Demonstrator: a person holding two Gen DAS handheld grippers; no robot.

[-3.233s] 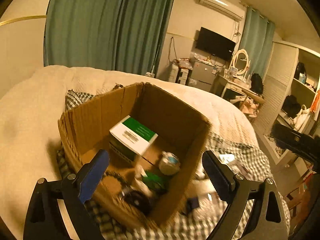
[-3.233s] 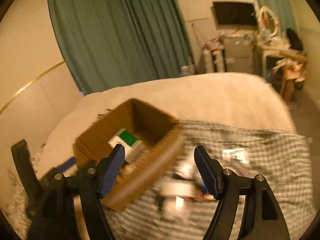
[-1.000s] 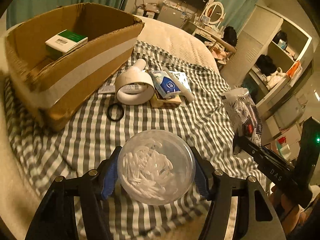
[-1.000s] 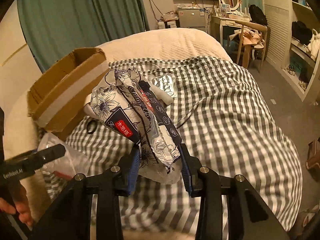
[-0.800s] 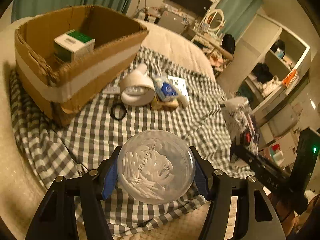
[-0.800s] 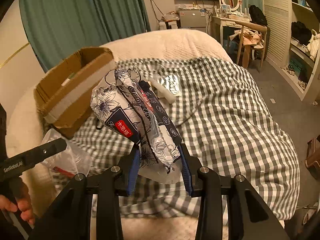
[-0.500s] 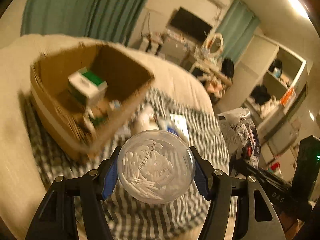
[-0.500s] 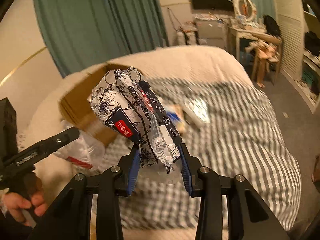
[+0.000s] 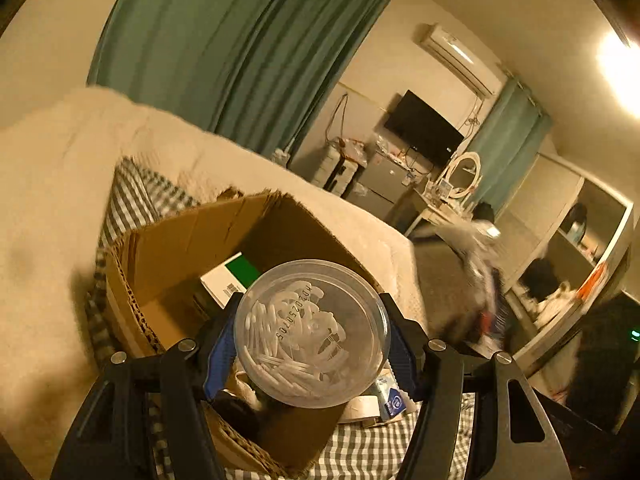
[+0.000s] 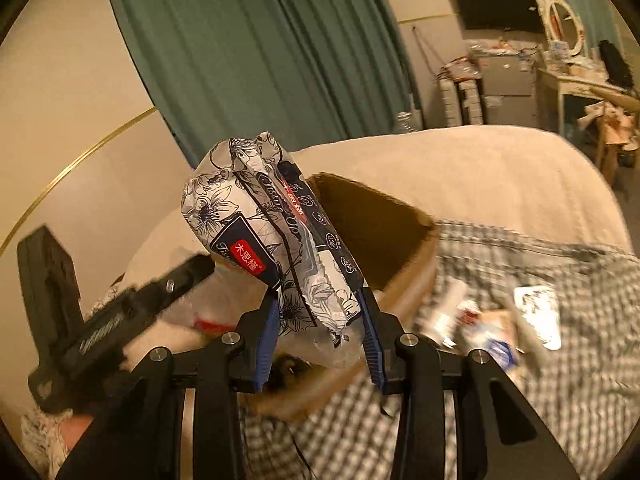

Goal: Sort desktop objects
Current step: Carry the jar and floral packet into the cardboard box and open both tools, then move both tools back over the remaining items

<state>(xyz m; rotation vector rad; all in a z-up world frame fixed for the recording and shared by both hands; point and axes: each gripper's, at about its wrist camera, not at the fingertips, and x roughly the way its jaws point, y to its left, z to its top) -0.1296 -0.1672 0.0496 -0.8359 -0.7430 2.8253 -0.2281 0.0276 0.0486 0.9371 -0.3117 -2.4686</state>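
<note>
My left gripper point(image 9: 312, 340) squeezes the round clear tub of cotton swabs point(image 9: 312, 334) over the open brown cardboard box point(image 9: 168, 252) | my right gripper point(image 10: 320, 332) squeezes the flowery plastic pack point(image 10: 272, 248) beside it | a second ago both were back over the checked bed cloth point(image 10: 560, 380).

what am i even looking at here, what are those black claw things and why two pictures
There is no robot here. A person holds a two-finger clamp tool in each hand, and each tool carries a wide-angle camera looking along its fingers, so you get one picture per hand.

In the left-hand view, the left gripper is clamped on a round clear tub of cotton swabs, held over an open cardboard box. A white and green carton lies inside.

In the right-hand view, the right gripper is clamped on a flower-printed packet. The box sits on a checked cloth spread over a bed, with small blurred items scattered beside it.
</note>
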